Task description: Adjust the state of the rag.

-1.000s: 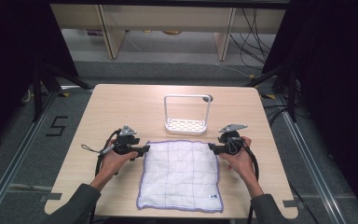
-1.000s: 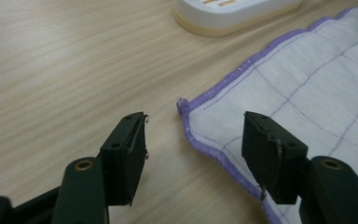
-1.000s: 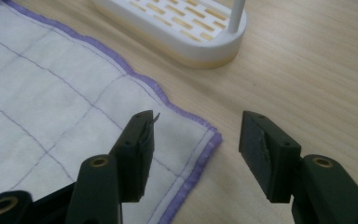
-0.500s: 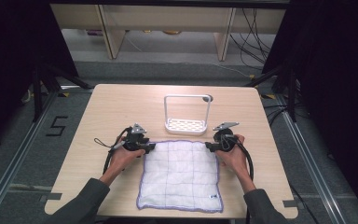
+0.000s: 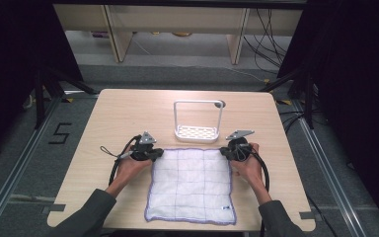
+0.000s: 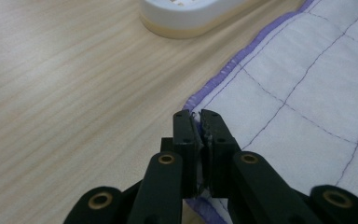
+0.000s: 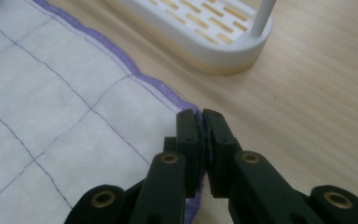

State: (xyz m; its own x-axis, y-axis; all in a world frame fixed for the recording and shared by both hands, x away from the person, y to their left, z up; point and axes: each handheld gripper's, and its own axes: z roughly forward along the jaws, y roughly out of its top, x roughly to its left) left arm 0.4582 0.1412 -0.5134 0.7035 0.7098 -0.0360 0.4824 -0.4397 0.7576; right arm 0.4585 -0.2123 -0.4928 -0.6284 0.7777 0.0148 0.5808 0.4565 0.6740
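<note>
Even overhead light, dark surroundings; gripper views soft at the edges

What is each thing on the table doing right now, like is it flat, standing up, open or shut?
White quilted cloth with purple edging: spread flat on the table, both far corners pinched.
White plastic rack with a tall loop handle: upright, empty, just beyond the cloth.
Left gripper: jaws have just closed, shut on the cloth's far left corner.
Right gripper: jaws have just closed, shut on the cloth's far right corner.
Light wooden table: level.

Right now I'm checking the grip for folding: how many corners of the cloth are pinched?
2: the left gripper pinches the cloth's far left corner, the right gripper its far right corner.
</note>
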